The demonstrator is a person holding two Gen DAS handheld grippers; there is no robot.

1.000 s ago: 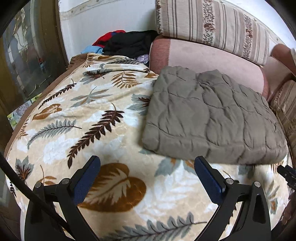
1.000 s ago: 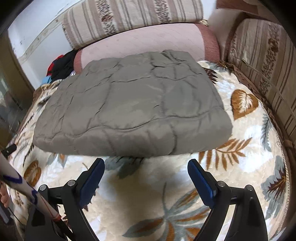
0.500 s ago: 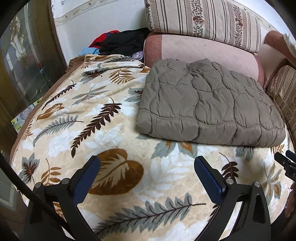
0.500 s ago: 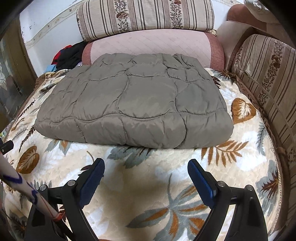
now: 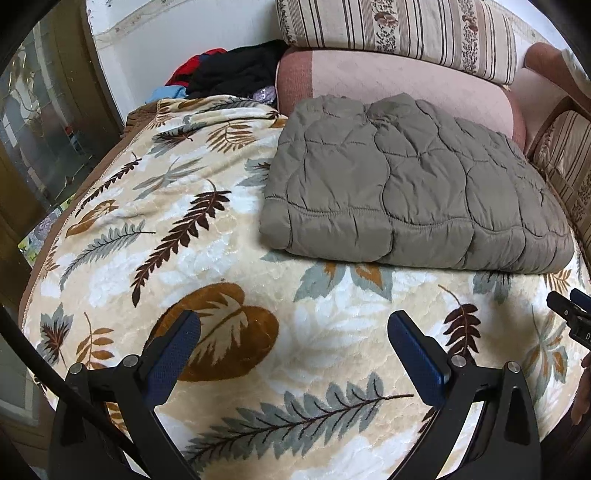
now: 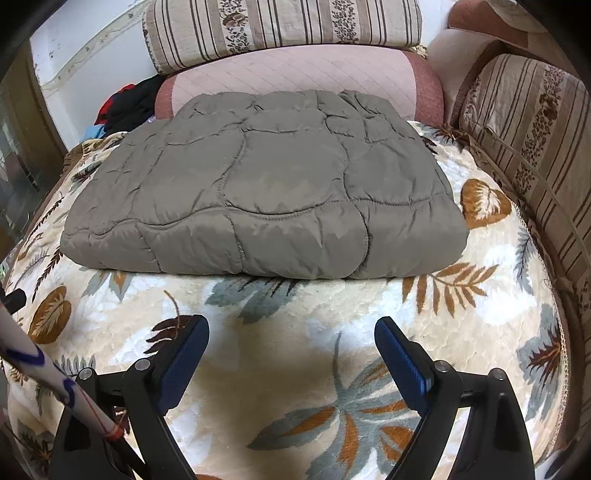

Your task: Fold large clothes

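A grey-brown quilted padded garment [image 5: 410, 188] lies folded into a flat rectangle on the leaf-patterned blanket [image 5: 184, 236], against the pink sofa back. It also fills the middle of the right wrist view [image 6: 266, 192]. My left gripper [image 5: 293, 332] is open and empty, held above the blanket short of the garment's near left edge. My right gripper [image 6: 291, 338] is open and empty, held above the blanket [image 6: 295, 310] in front of the garment's near edge. The right gripper's tip shows at the right edge of the left wrist view [image 5: 569, 310].
A pile of black, red and blue clothes [image 5: 229, 77] sits at the back left corner. Striped cushions [image 6: 280, 29] line the sofa back and the right arm [image 6: 532, 122]. A dark glass-panelled door [image 5: 40, 122] stands at the left.
Both grippers have drawn back from the folded garment, so it sits farther away in both views. Both stay open and empty.
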